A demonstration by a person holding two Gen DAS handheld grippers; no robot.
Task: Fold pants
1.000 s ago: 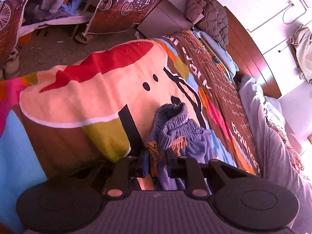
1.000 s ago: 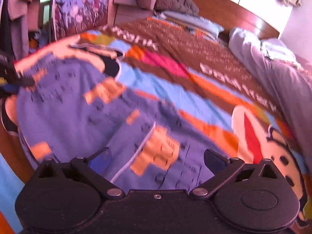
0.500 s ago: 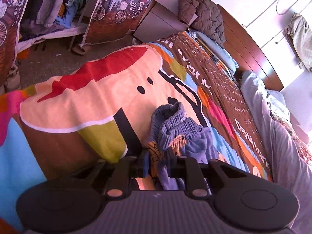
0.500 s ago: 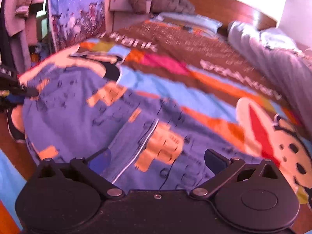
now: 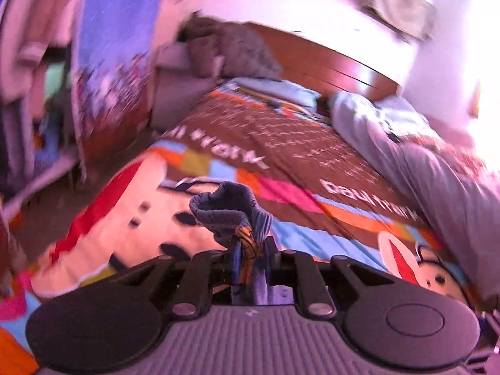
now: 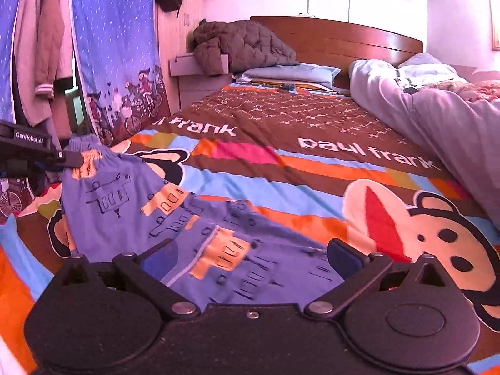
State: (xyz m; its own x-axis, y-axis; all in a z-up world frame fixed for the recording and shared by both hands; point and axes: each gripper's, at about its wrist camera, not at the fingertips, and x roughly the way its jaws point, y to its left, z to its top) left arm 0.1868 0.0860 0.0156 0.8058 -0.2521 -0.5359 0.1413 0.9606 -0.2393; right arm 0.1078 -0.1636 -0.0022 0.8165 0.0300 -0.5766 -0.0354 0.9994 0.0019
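Blue pants with orange cartoon prints (image 6: 131, 206) lie spread on the colourful bedspread (image 6: 281, 168). My left gripper (image 5: 250, 256) is shut on the elastic waistband (image 5: 231, 212), which bunches up above its fingertips. In the right wrist view the left gripper (image 6: 73, 157) holds that waistband lifted at the left. My right gripper (image 6: 253, 254) is open, its fingers wide apart just above the leg part of the pants.
A brown wooden headboard (image 6: 337, 37) and a dark quilted jacket (image 6: 240, 47) are at the far end. A grey duvet (image 6: 437, 115) lies along the right side. A patterned curtain (image 6: 115, 56) and hanging clothes stand at the left.
My left gripper has swung and lifted with the waistband, raising it off the bed; its view is blurred. My right gripper stays open over the pants leg.
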